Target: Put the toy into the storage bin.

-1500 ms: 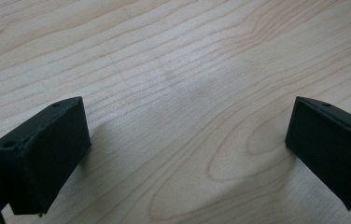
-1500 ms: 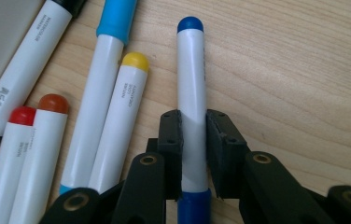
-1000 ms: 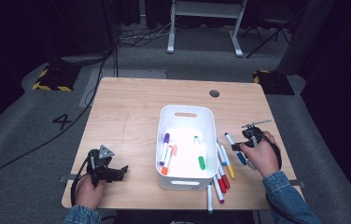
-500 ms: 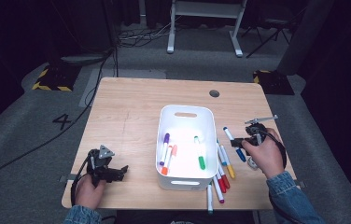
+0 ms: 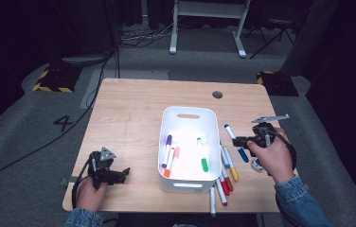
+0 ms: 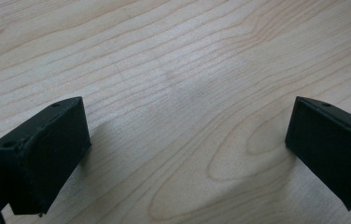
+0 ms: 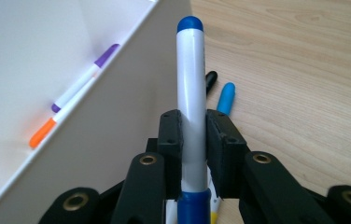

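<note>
Our right tool point(image 7: 193, 135) pinches a blue-capped marker point(image 7: 191, 84) beside the white bin point(image 5: 185, 118), while our left tool point(image 6: 183, 149) rests spread on the table point(image 5: 129, 113).

White bin point(image 5: 188, 124) at centre of the wooden surface point(image 5: 133, 123), purple, orange and green markers inside. More markers just right of it. Right tool point(image 5: 245, 140) gripping a blue-capped marker point(image 5: 233, 137). Left tool point(image 5: 121, 174) near the front-left corner.
</note>
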